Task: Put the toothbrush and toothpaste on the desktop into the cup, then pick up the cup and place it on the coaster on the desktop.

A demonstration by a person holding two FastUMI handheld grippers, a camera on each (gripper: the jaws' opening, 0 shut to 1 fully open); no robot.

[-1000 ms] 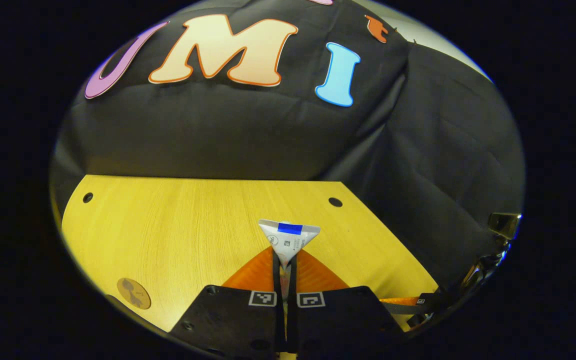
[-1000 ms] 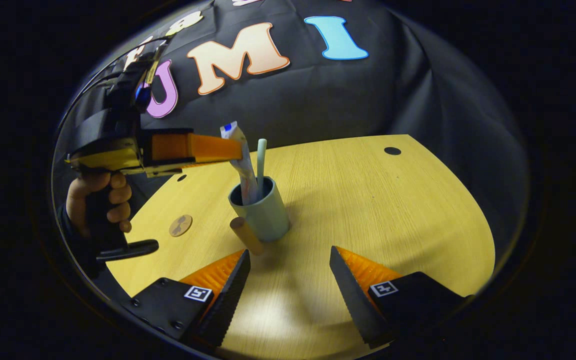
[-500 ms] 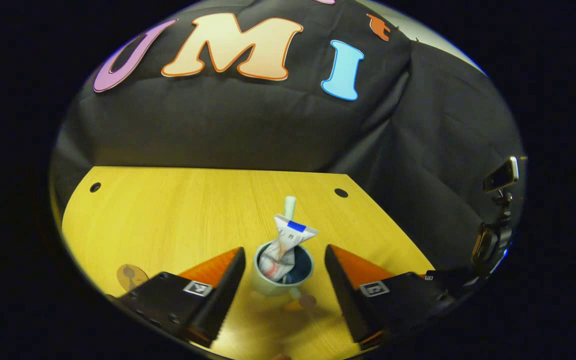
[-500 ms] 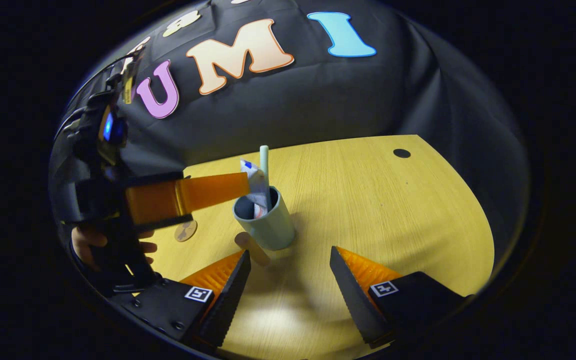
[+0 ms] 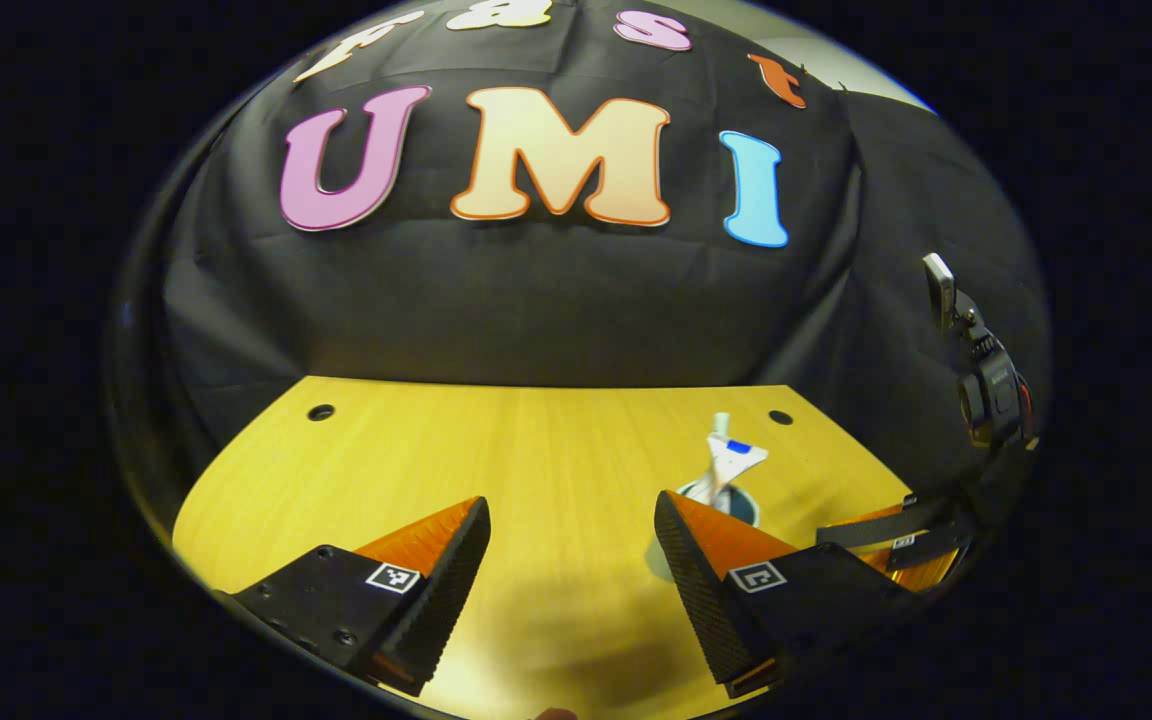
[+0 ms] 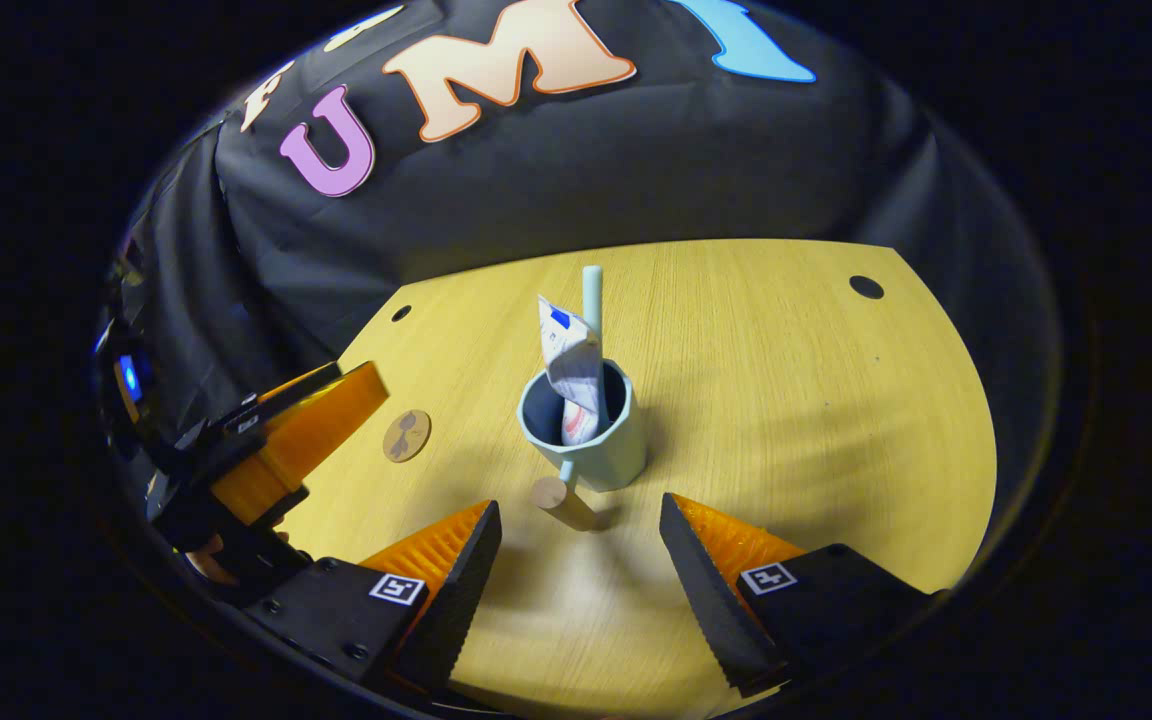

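We saw a pale blue-green cup [image 6: 586, 440] with a darker blue inside, standing near the middle of a yellow wood-grain desktop [image 6: 786, 400]. A white toothpaste tube [image 6: 568, 362] with a blue patch and red print stood in it beside a mint-green toothbrush [image 6: 592, 295]. The cup's handle [image 6: 566, 503] was light brown wood. Toward the desktop's left edge lay a round brown coaster [image 6: 406, 435] with a darker motif.

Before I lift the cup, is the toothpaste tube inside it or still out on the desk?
Inside. The white toothpaste tube stands in the pale green cup beside the toothbrush.
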